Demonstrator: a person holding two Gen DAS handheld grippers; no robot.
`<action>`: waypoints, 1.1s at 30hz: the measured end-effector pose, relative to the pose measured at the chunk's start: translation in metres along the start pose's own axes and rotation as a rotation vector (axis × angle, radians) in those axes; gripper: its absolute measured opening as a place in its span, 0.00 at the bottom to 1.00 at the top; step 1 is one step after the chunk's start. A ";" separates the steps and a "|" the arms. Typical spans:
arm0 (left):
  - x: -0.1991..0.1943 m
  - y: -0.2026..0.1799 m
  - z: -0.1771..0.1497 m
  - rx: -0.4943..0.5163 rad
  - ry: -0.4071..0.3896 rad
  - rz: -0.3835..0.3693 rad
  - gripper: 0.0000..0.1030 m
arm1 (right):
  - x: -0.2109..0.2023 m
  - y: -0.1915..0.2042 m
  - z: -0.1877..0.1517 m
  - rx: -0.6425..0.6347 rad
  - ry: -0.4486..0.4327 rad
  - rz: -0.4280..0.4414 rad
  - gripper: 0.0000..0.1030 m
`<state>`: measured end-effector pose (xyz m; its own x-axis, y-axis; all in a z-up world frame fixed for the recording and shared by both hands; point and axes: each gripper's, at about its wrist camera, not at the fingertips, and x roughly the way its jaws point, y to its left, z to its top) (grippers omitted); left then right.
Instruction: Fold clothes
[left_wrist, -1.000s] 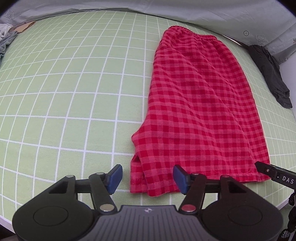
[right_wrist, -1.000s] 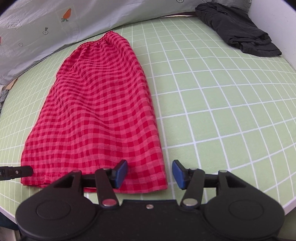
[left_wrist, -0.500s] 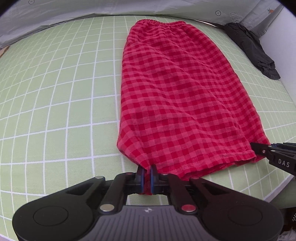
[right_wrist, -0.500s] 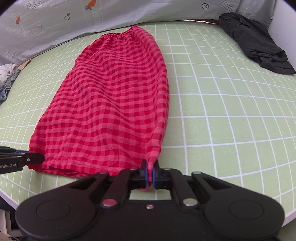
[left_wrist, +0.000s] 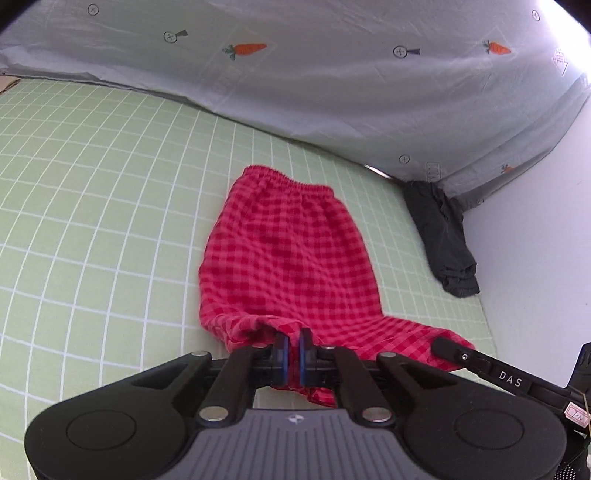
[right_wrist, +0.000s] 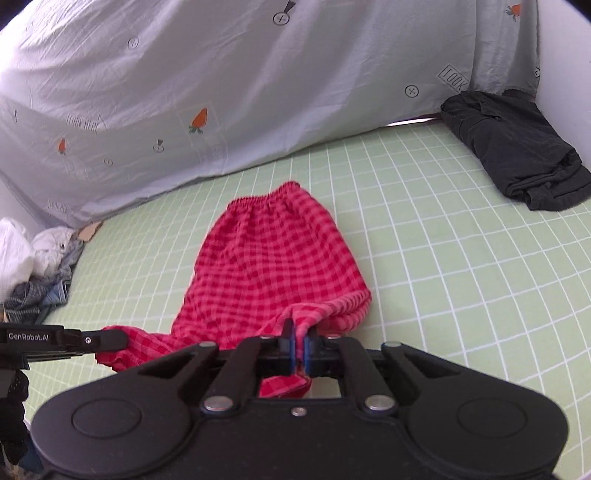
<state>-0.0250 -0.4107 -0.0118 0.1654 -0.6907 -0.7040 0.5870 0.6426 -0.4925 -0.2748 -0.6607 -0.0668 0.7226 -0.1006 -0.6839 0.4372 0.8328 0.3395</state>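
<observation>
Partly hidden: shorts (left_wrist: 291, 258) hem behind left gripper (left_wrist: 291, 350).

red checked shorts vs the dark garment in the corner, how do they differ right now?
The red checked shorts are bright and patterned; the dark garment is plain charcoal. The shorts are spread out, with their near hem raised off the green grid mat; the dark garment lies bunched and wholly on it. The left gripper and right gripper each clamp a hem corner; nothing touches the dark garment. Both are cloth on the same mat.

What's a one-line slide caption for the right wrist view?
Right gripper pinches a hem corner of the red checked shorts, lifting it off the green grid mat; left gripper holds the other corner.
</observation>
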 end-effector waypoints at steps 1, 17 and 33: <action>0.002 -0.002 0.009 0.009 -0.015 0.006 0.05 | 0.002 -0.002 0.010 0.015 -0.017 0.007 0.05; 0.109 0.065 0.115 -0.166 0.009 0.122 0.05 | 0.137 -0.038 0.104 0.135 0.031 0.011 0.05; 0.130 0.098 0.115 -0.224 -0.036 0.285 0.78 | 0.179 -0.038 0.115 0.040 -0.041 -0.117 0.65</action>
<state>0.1447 -0.4754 -0.0926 0.3278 -0.4824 -0.8123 0.3258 0.8648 -0.3821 -0.1009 -0.7727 -0.1281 0.6863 -0.2192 -0.6935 0.5408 0.7914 0.2851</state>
